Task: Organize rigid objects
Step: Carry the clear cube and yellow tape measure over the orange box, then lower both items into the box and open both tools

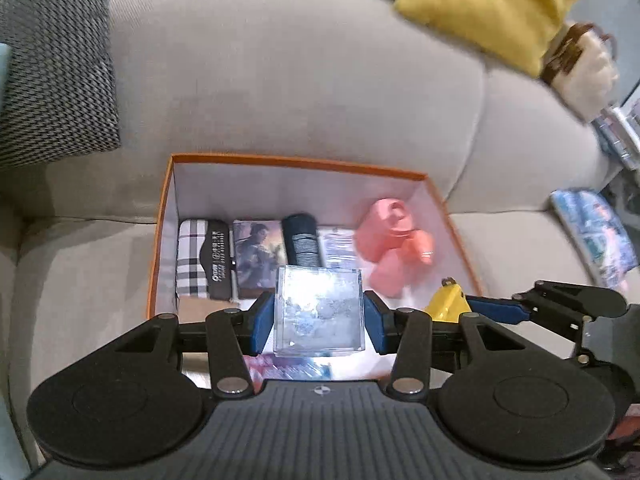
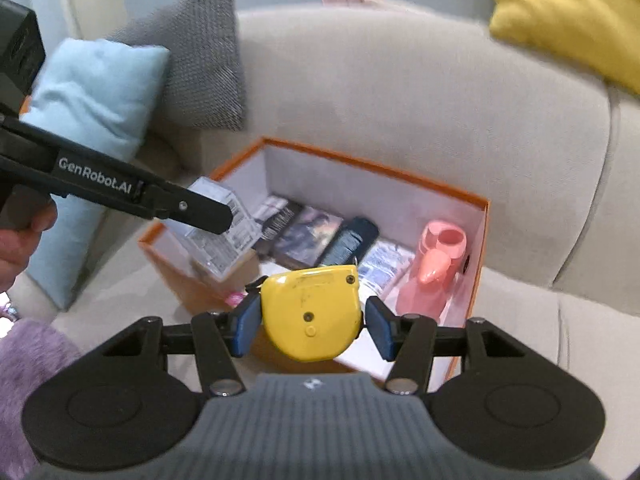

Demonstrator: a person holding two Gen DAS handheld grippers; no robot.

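While the orange box held a pink toy, dark cylinder and cards, left gripper jaws clamped a clear case; right gripper jaws clamped a yellow tape measure.

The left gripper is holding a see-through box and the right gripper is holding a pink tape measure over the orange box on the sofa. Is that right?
Almost. The tape measure in the right gripper is yellow, not pink, as the right wrist view shows. The pink thing is a toy already inside the orange box. The rest holds: the left gripper holds the see-through box.
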